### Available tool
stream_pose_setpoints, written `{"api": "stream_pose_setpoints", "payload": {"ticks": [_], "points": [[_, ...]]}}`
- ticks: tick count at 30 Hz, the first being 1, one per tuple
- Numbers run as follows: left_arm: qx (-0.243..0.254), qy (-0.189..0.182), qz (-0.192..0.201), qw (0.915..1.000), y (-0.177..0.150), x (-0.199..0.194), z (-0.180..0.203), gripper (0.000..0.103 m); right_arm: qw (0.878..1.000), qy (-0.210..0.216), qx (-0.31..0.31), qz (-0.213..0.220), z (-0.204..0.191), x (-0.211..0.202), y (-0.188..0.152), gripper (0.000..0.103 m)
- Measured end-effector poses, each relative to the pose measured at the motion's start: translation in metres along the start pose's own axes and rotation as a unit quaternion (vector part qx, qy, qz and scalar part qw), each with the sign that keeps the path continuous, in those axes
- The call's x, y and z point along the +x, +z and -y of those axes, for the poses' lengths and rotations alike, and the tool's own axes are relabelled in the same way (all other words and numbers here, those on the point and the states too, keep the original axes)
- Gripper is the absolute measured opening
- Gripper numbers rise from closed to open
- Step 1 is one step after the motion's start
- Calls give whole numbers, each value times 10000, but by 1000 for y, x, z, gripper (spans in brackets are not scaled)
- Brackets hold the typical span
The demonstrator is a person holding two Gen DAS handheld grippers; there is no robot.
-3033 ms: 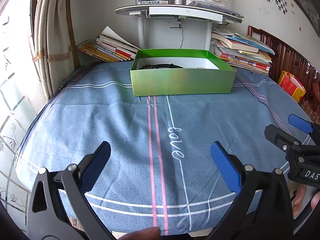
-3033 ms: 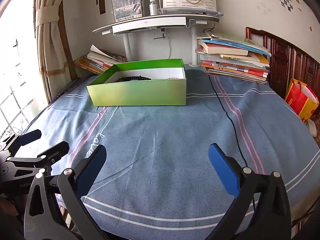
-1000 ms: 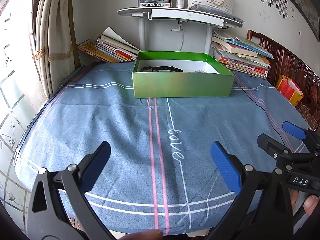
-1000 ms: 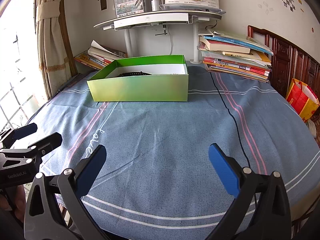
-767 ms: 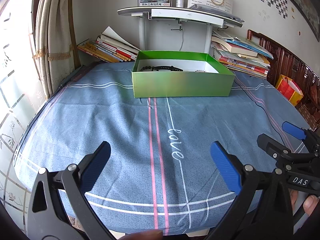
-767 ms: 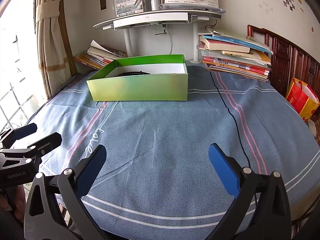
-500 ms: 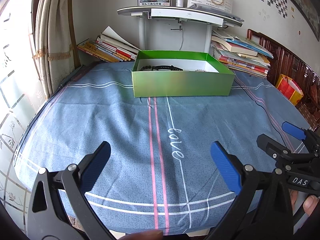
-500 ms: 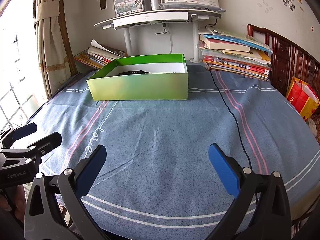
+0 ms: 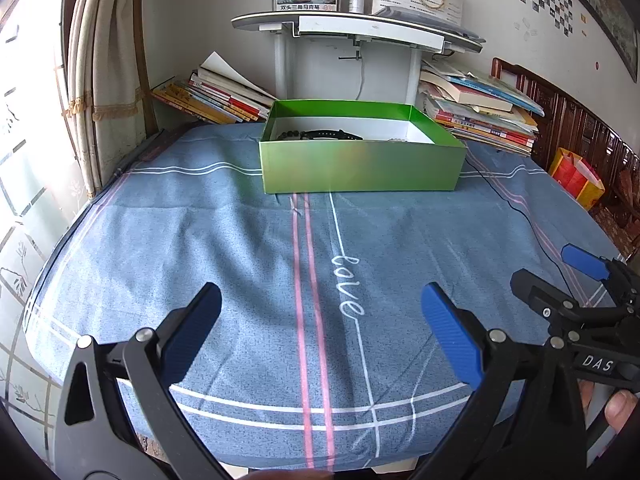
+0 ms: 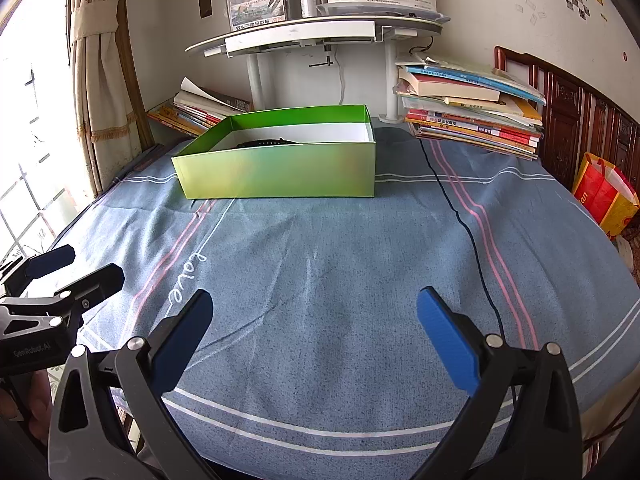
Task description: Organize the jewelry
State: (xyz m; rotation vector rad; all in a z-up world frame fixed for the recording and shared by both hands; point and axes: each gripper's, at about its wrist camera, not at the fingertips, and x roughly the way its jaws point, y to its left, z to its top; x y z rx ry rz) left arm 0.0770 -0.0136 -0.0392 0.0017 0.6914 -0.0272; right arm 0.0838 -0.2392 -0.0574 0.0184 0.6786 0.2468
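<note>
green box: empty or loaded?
Loaded. Green box, lidless, holds a black band and dark beads; something pale near its right wall, unidentifiable.

Green box point(image 9: 362, 170) with white inside, black band point(image 9: 326, 134) in it, blue-grey cloth point(image 9: 224, 236) under box with pink and white stripes plus white "love" script, blue pads on black left gripper point(image 9: 320, 322) and right gripper point(image 10: 314, 324), red-yellow bag point(image 10: 604, 194) right of box

My box point(image 9: 362, 170) sits on the bed point(image 9: 240, 248) toward its far edge, with a band point(image 9: 326, 134) lying in its left part. Behind it stands a shelf stand point(image 9: 360, 30), with book stacks to the left point(image 9: 216, 98) and right point(image 9: 480, 114). A cable point(image 10: 460, 220) runs from the box's right end toward the near edge.
</note>
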Motion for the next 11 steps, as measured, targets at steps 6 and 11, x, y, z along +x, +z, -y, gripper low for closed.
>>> {"api": "stream_pose_setpoints", "payload": {"ticks": [6,11], "points": [[-41,-51,-54,10000,0,2,0,99,10000,-3,20,-7,2,1,-1,100],[-4,3,-13,10000,0,2,2,99,10000,-8,23,-15,3,1,-1,100]]}}
